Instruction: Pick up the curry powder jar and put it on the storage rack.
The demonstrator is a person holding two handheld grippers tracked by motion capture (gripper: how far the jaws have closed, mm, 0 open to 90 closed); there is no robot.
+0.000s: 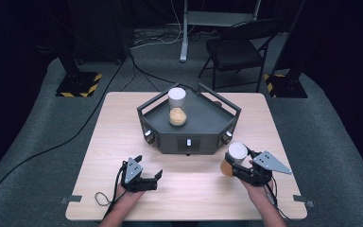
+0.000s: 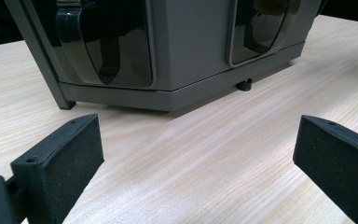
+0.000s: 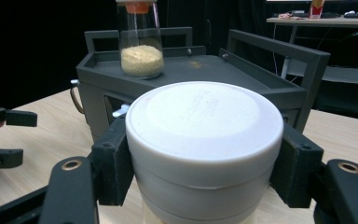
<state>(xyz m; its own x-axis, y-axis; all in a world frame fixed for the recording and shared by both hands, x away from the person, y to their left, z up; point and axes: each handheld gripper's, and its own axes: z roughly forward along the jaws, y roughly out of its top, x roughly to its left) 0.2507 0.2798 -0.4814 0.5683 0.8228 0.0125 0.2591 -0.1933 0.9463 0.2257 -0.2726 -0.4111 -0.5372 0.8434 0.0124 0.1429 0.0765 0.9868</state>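
we see the right hand-held gripper (image 1: 238, 163) clamped on a jar (image 1: 232, 158) with a white lid, both jaws pressed against the lid's sides. the jar holds something tan in its lower part and sits at the near right of the desk (image 1: 113, 142), tilted a little to the left in the high view. in the right gripper view the lid (image 3: 204, 123) sits squarely between the two black pads (image 3: 114, 161).

the left hand-held gripper (image 1: 149, 171) rests low at the near left of the desk, jaws spread wide with nothing between them. in the left gripper view its pads (image 2: 70, 154) stand far apart over bare wood.

just beyond both grippers, at the middle of the desk, stands a dark grey stand (image 1: 189, 125) with a flat railed top and angled corners. its front face carries a small white switch and knobs at the corners. on its top, toward the back left, a second jar (image 1: 177, 106) stands upright, clear glass with a white lid and tan grains at the bottom. in the left gripper view the stand's base (image 2: 168, 93) is close ahead, raised on a small foot.

behind the desk a folding chair (image 1: 238, 49) stands on grey carpet.
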